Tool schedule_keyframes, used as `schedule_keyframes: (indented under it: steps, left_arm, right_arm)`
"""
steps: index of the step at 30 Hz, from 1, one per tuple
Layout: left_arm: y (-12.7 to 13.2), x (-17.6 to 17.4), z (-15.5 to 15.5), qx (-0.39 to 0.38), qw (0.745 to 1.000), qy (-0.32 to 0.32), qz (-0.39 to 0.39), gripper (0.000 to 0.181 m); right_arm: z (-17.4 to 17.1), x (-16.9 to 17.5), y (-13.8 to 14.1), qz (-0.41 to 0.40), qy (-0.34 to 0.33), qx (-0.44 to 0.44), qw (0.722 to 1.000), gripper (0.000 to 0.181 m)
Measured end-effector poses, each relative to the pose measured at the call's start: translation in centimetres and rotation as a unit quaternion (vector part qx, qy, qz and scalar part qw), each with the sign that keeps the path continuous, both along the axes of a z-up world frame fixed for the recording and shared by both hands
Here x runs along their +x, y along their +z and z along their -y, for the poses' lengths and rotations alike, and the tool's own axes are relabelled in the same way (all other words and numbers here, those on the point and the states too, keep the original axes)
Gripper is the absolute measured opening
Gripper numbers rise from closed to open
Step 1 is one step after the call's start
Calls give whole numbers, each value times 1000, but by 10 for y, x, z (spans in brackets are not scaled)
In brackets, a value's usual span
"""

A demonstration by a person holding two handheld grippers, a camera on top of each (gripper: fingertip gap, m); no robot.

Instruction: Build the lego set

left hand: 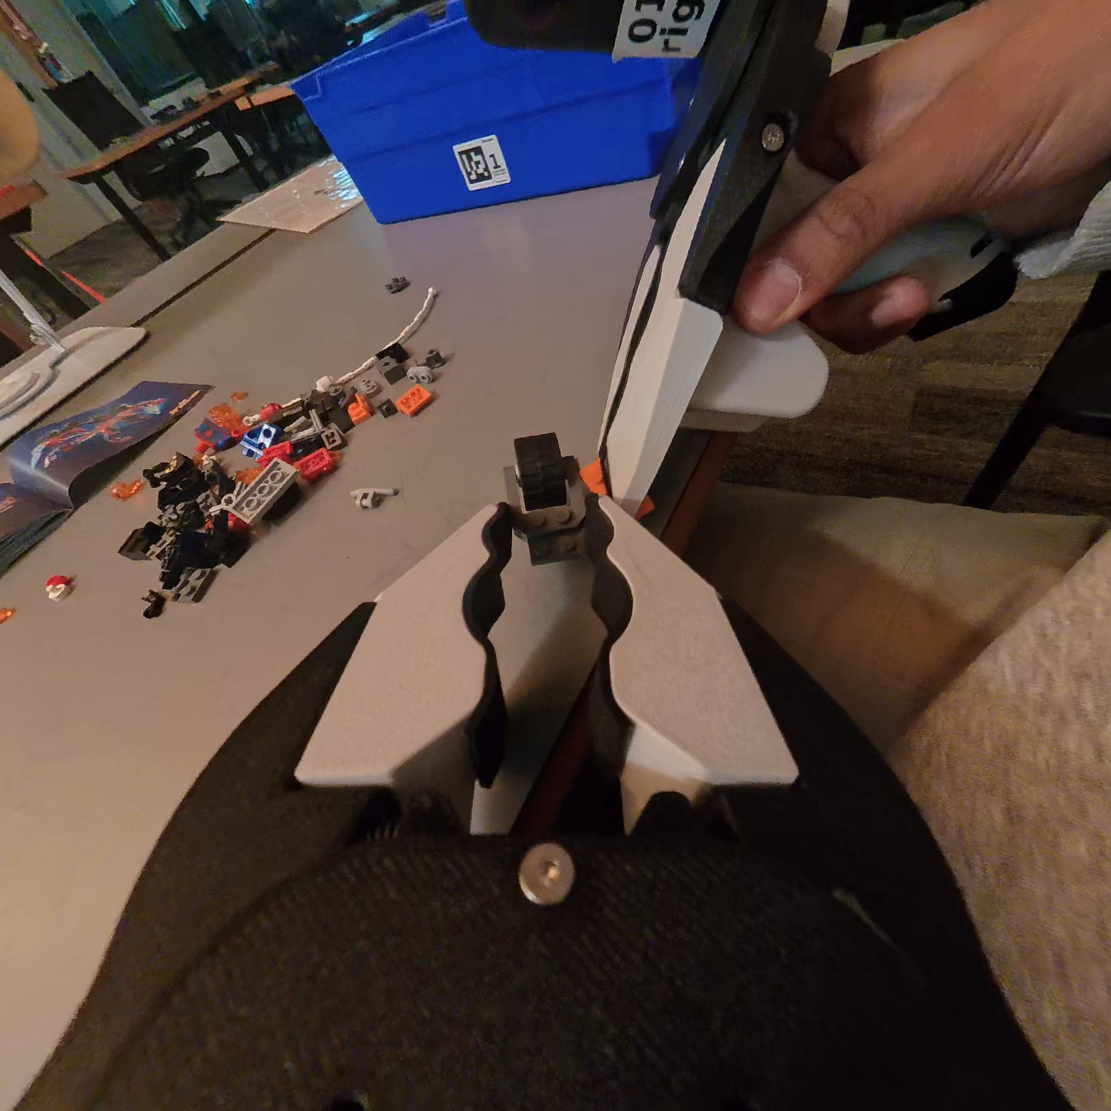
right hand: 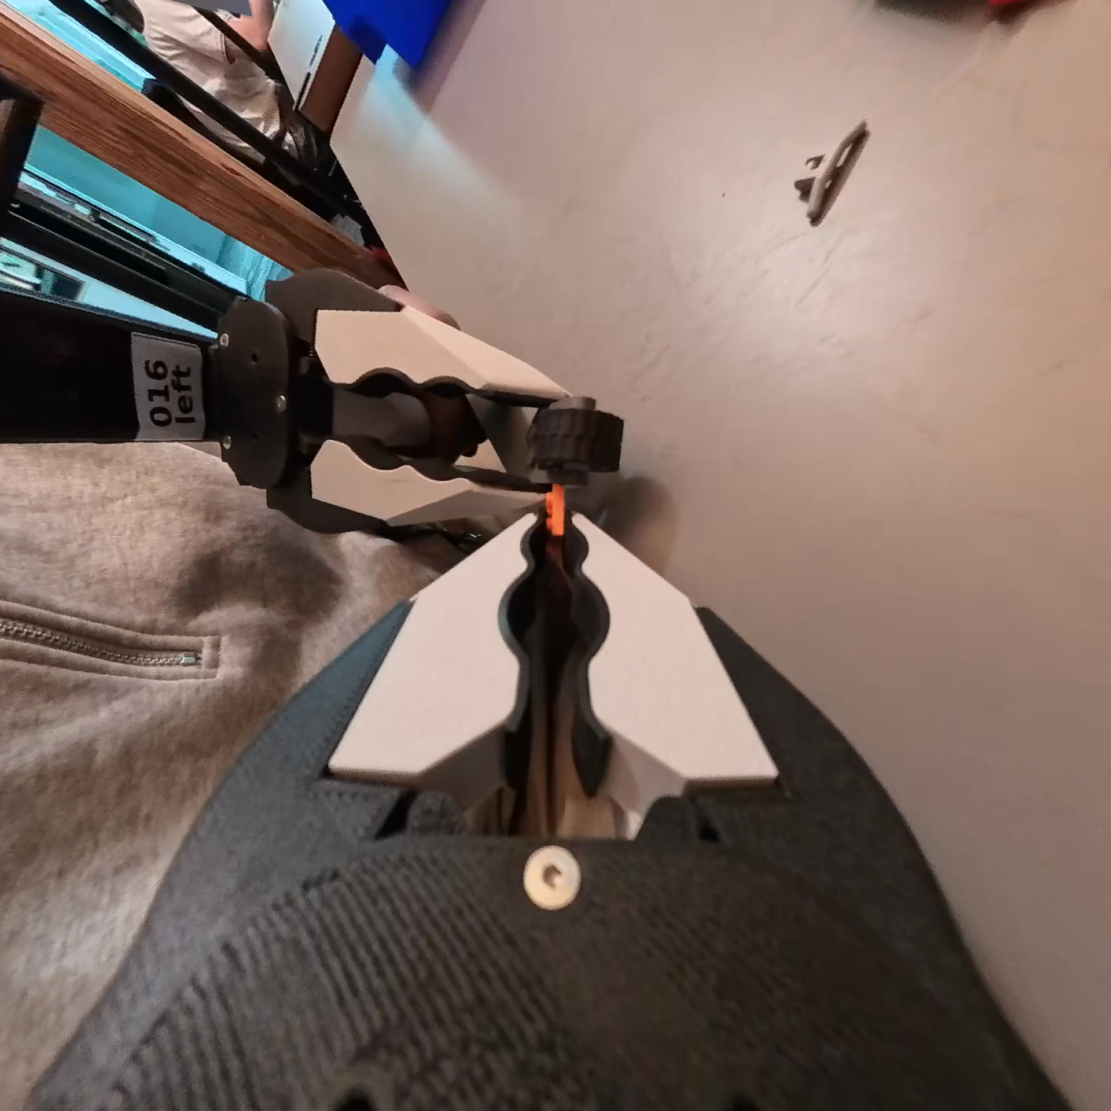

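The left gripper (left hand: 550, 511) is clamping a small grey-and-black brick assembly (left hand: 544, 499) at its tips, right over the table's near edge (left hand: 691, 511). The right gripper (right hand: 554, 516) is pinching one thin orange piece (right hand: 557, 510), its tip just beside the assembly's black wheel (right hand: 574, 439) — touching or not, I cannot tell. One loose grey piece (left hand: 373, 496) is lying alone on bare tabletop; farther left a brick pile (left hand: 252, 469) and one booklet (left hand: 102, 439) are crowding the surface. One blue bin (left hand: 481, 114) is standing at the far side.
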State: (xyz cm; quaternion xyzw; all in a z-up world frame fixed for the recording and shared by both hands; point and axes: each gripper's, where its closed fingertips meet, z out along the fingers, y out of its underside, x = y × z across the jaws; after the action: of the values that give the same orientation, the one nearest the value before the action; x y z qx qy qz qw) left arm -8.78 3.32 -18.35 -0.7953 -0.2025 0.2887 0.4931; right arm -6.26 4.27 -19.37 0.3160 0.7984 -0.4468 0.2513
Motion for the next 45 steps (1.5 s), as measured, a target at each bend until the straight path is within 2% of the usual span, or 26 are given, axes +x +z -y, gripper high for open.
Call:
schedule_keyframes:
  steps: [8,13,35,41,45]
  left_arm:
    - [1,0,0,6,1000,0,4,26]
    - [1,0,0,1,1000,4,3,26]
    - [1,2,-2,3,1000,14,15,26]
    - [1,4,-3,11,1000,15,18,26]
    - [2,4,-3,17,999,17,21,26]
  right_arm:
    - [1,-1,1,-8,-10,0,1000,2]
    - [-3,-3,-1,-67,-7,55,996,2]
    - [-6,-12,-3,-179,-32,146,972,2]
    - [-5,-14,-4,-189,-49,152,969,2]
    - [-3,-14,-4,-161,-74,129,976,2]
